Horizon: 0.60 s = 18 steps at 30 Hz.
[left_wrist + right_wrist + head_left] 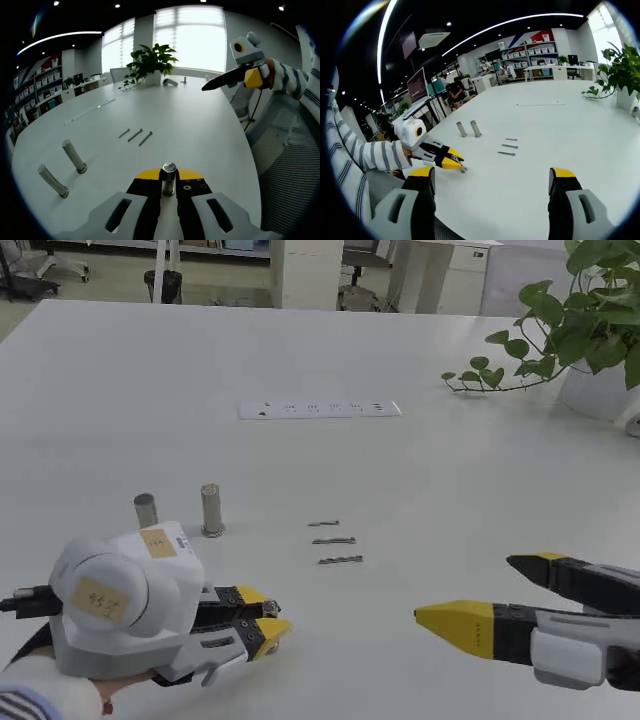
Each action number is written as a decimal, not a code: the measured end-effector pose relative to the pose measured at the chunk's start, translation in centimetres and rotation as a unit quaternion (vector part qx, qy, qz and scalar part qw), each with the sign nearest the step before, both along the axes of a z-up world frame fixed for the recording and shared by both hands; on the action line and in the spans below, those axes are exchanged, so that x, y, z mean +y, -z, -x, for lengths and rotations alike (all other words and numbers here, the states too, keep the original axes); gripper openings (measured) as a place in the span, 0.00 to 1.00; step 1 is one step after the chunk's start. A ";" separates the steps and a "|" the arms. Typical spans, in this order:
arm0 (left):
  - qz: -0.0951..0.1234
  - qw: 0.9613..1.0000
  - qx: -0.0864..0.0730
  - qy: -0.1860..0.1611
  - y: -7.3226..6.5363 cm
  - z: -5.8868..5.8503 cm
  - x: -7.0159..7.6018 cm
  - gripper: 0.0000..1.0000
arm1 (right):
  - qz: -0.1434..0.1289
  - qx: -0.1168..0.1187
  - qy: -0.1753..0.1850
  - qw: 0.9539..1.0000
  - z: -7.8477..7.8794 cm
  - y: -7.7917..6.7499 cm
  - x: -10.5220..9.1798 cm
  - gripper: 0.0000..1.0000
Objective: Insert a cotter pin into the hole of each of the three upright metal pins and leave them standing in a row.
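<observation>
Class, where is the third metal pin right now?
The third metal pin is gripped between the left tool's jaws, low centre in the left gripper view, with the two standing pins to its left and the three cotter pins beyond it.

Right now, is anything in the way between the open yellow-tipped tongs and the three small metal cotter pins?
Nothing visible. Only bare white tabletop lies between the right tongs and the three thin grey cotter pins.
</observation>
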<state>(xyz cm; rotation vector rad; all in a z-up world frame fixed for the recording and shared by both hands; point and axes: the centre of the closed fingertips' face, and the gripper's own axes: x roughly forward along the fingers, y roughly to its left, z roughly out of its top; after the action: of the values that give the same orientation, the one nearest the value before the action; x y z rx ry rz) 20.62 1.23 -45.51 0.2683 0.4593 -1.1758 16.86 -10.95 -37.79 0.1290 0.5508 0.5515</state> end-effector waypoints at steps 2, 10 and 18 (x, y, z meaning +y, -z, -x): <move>0.003 1.000 0.004 0.003 -0.2 0.1 0.0 0.12 | -0.001 0.000 0.000 1.000 0.0 0.0 0.1 0.93; 0.017 1.000 0.005 0.014 -2.1 0.4 0.3 0.40 | -0.004 -0.005 0.001 1.000 0.0 -0.2 0.0 0.93; 0.065 0.997 0.033 0.030 -5.2 2.6 1.3 0.73 | 0.001 -0.010 0.003 1.000 0.0 -0.6 -0.2 0.93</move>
<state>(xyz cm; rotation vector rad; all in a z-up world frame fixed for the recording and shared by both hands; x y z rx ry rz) 18.05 2.55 -40.35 0.1316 0.4342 -1.2698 16.87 -11.10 -37.15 0.1221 0.5310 0.5459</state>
